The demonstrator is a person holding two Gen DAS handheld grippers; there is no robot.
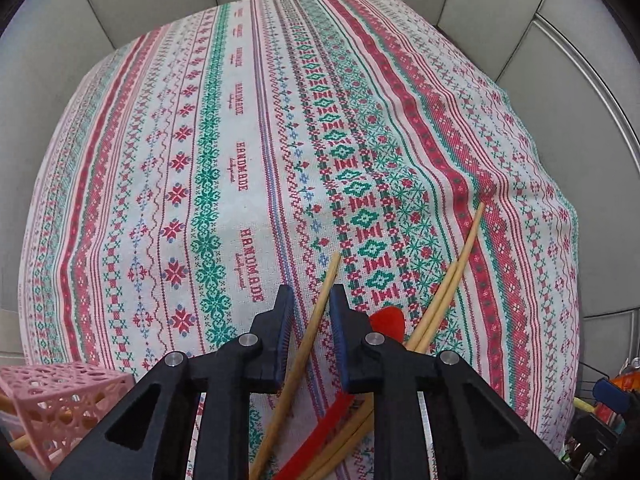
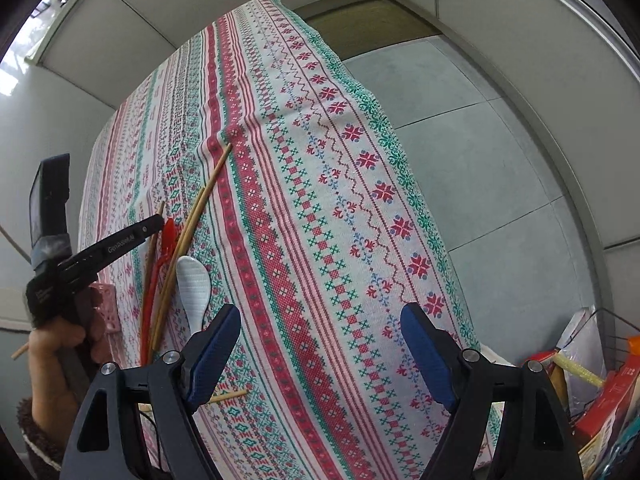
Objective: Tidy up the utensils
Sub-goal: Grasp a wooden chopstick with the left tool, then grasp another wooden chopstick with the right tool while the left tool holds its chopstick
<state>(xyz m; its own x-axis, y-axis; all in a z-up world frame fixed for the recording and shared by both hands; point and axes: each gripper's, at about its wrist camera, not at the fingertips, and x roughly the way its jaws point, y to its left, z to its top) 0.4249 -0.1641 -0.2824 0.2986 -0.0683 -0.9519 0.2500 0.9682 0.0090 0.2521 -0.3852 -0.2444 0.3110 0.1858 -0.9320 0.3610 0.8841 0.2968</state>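
In the left wrist view the left gripper (image 1: 311, 300) sits at bottom centre, its jaws narrowed around one chopstick (image 1: 308, 340) without clearly pinching it. More chopsticks (image 1: 448, 292) and a red spoon (image 1: 390, 320) lie lower right on the cloth (image 1: 240, 140); a pink basket (image 1: 60, 400) sits lower left. The right gripper (image 2: 320, 356) hovers spread wide, holding nothing, beside a white spoon (image 2: 194, 284).

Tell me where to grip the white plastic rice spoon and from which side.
Take the white plastic rice spoon by its narrow handle, near the right tool, coming from above with the fingers across its width: it seems to lie flat on the patterned tablecloth, beside the wooden chopsticks.
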